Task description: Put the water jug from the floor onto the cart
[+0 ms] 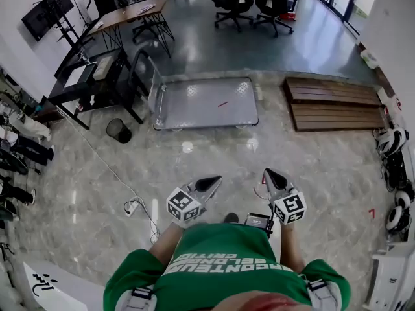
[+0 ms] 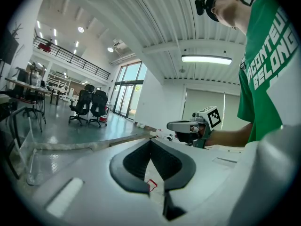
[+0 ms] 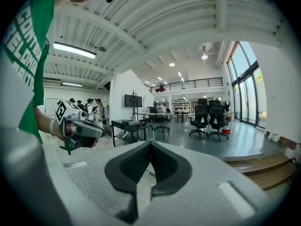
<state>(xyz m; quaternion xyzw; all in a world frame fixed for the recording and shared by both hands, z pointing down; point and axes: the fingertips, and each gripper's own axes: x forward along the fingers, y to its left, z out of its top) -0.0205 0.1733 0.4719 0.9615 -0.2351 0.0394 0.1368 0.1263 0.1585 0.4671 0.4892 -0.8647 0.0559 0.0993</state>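
Left gripper (image 1: 214, 181) and right gripper (image 1: 269, 175), clenched empty, face the flat silver platform cart (image 1: 188, 112); no water jug visible to grasp.

Head view looks steeply down; both level tool views share the chairs (image 2: 89, 106)

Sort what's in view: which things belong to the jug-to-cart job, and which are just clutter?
Job:
- cart
- left gripper, shut, empty
- right gripper, shut, empty
- no water jug in view

Lying about:
- waste bin
- power strip
- wooden platform
- office chairs
- black desk
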